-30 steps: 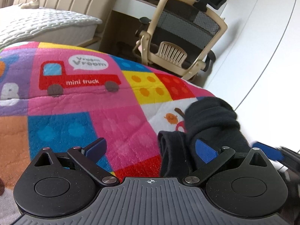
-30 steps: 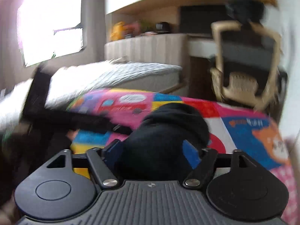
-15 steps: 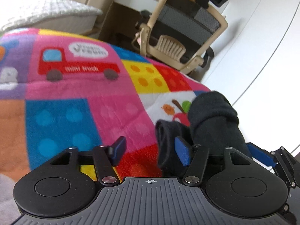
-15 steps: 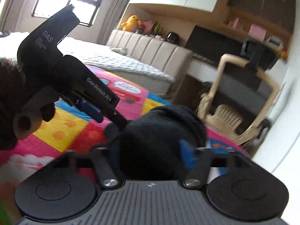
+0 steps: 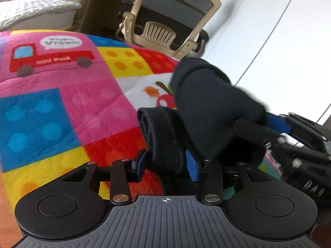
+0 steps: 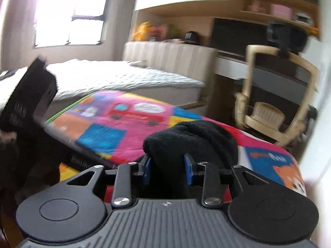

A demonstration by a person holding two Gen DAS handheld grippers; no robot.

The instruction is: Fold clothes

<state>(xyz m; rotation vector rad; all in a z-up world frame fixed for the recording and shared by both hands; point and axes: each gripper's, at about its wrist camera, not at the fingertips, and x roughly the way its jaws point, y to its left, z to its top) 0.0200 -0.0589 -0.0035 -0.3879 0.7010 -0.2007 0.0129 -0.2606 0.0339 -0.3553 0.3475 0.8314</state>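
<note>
Both grippers have narrowed since the earlier frames and their jaws are closing now. Left gripper [image 5: 168,164] has a folded edge of the garment [image 5: 206,111] between its blue pads [image 5: 191,168], which touch the cloth on both sides. Right gripper [image 6: 167,168] has the other bunched end [image 6: 192,142] between its pads [image 6: 188,170], pressed in on both sides.

Garment: black, thick, fleecy knit, rolled into a lumpy bundle with a doubled fold facing the left gripper. It lies near the blanket's [image 5: 62,107] far right corner, towards the chair [image 5: 165,26].

Blanket: soft plush, bright block and truck print, lightly rumpled. Its left and near parts lie open. Wall [image 5: 269,31] runs close along the right edge; bed [image 6: 124,78] borders the far left side.
</note>
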